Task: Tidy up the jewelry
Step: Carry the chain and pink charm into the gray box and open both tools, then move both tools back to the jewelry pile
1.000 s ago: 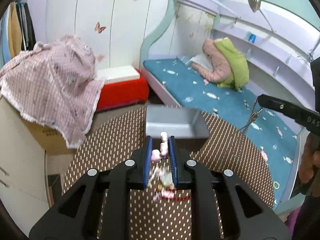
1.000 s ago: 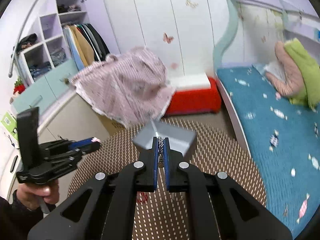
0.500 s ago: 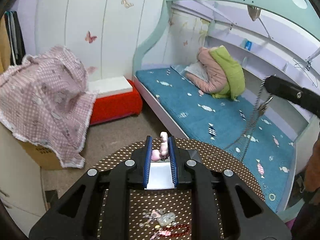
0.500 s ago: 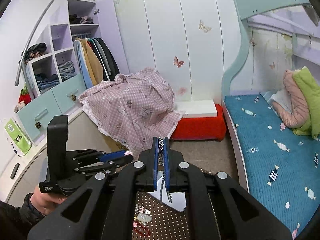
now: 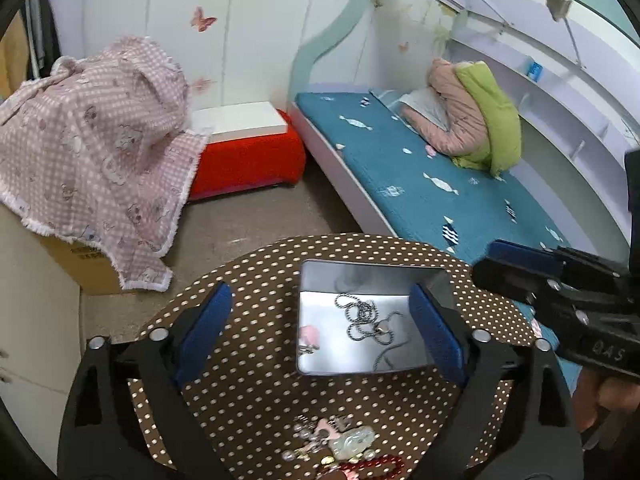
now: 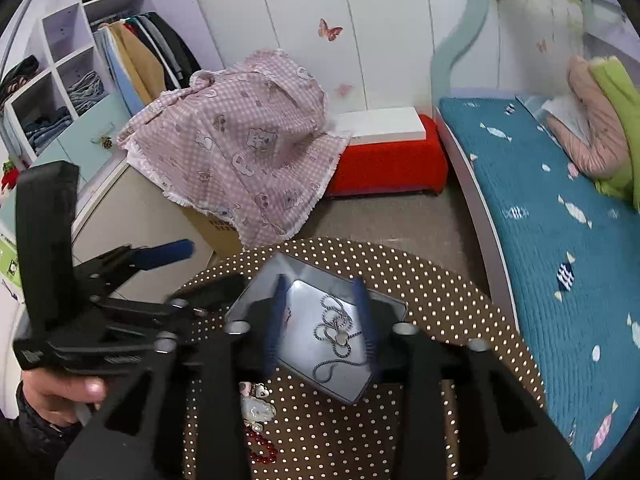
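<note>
Above the metal tin (image 5: 362,280), both tongs are hanging with nothing in them: the left gripper (image 5: 316,330) is standing wide, and the right gripper (image 6: 320,320) is gaping too, its blue pads (image 6: 276,320) blurred. Inside the tin a silver chain necklace (image 5: 366,320) with a heart pendant is lying in loose coils, and a small pink piece (image 5: 309,334) is sitting against the left wall; it is too small to name, possibly an earring. Nearer the cameras, the remaining jewelry pile (image 5: 334,444) is waiting on the dotted round table (image 5: 248,360), with a red bead strand (image 6: 262,450) at its edge. The likely risks: the two tools are working close together over one small tin and could knock each other or tip it, and grabbing at the tangled pile may be dragging several pieces at once, spilling beads off the table's edge.
</note>
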`<state>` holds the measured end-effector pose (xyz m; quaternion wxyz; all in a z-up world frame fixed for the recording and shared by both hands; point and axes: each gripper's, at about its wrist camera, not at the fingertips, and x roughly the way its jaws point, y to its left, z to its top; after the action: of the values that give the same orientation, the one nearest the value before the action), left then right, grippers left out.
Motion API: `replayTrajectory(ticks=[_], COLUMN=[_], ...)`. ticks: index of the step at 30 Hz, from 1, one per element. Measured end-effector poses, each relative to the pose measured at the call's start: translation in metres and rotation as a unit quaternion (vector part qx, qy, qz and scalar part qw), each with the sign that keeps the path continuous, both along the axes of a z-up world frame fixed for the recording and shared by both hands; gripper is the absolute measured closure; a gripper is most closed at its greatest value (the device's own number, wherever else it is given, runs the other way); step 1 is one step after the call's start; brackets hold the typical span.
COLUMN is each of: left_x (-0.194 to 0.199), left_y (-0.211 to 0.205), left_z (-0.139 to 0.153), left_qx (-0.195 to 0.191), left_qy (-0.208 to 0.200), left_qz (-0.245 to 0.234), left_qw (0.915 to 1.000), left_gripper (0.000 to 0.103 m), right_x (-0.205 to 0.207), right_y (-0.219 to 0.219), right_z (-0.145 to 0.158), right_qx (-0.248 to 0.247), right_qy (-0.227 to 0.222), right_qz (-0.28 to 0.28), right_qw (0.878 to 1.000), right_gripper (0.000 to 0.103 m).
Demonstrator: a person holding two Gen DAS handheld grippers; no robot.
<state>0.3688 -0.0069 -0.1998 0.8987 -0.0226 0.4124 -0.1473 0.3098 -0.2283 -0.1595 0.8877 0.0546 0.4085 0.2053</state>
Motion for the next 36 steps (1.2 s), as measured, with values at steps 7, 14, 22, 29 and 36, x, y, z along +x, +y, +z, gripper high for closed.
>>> replayTrajectory(ticks=[7, 14, 22, 29, 36], left_x=[-0.023, -0.059, -0.108, -0.149, -0.182], left_y=[0.031, 0.05, 0.068, 0.087, 0.099], left_z=[0.009, 0.017, 0.017, 0.004, -0.037], left_qx=[-0.008, 0.005, 0.029, 0.031, 0.034], left_qy=[-0.014, -0.043, -0.085, -0.098, -0.058], left_qz=[0.019, 0.032, 0.042, 0.051, 0.064], left_qw=[0.9997, 0.9985, 0.995, 0.9934, 0.9957], left_gripper=[0.009, 0.006, 0.006, 0.006, 0.006], right_x=[-0.015, -0.036, -0.079, -0.125, -0.137], right_y=[-0.014, -0.026, -0.035, -0.038, -0.024], right_z=[0.006, 0.015, 0.02, 0.015, -0.029], right_qx=[0.003, 0.006, 0.016, 0.011, -0.004], right_qy=[-0.03, -0.067, -0.102, -0.151, -0.103], right_qz=[-0.031, -0.06, -0.074, -0.088, -0.086], right_qw=[0.999, 0.996, 0.992, 0.985, 0.991], right_gripper=[0.008, 0.008, 0.008, 0.008, 0.008])
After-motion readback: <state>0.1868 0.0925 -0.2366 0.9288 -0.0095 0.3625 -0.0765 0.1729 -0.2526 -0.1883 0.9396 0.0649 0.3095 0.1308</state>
